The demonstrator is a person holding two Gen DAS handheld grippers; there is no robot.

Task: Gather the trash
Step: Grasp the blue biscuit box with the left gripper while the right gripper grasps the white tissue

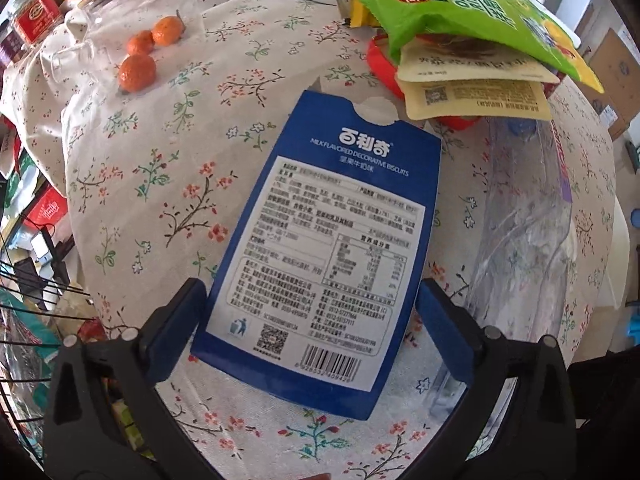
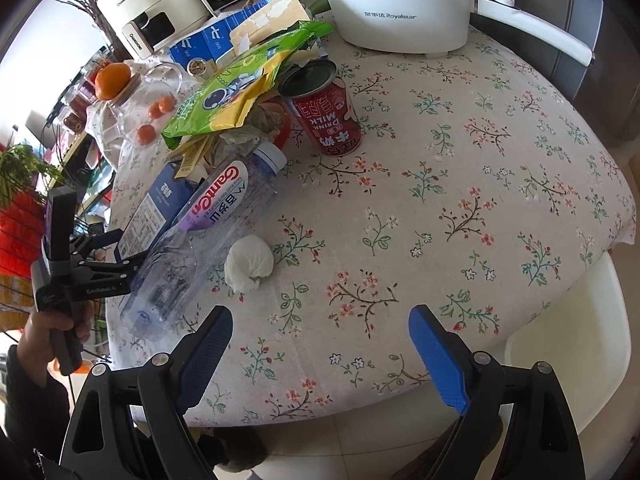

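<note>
left tongs [image 1: 310,312] wide, we straddle the blue biscuit box [image 1: 320,240] flat on the table [image 1: 160,200], pads not pressing. right tongs [image 2: 320,344] wide, empty, crumpled tissue [image 2: 248,264] just ahead-left.

Flat blue cardboard biscuit box [image 1: 320,248], printed white label and barcode upward, lying on the floral tablecloth with its notched end pointing away. Just beside it, a crushed clear plastic water bottle [image 2: 200,236] with a purple label and a pale blue cap, on its side, overlapping the box's edge in the right wrist view; near the bottle, a crumpled white tissue ball [image 2: 249,263]. Farther back, a heap: a green and yellow snack bag [image 2: 236,92] over beige paper pouches [image 1: 476,80], next to an opened red milk-drink can [image 2: 326,110], upright.
</note>
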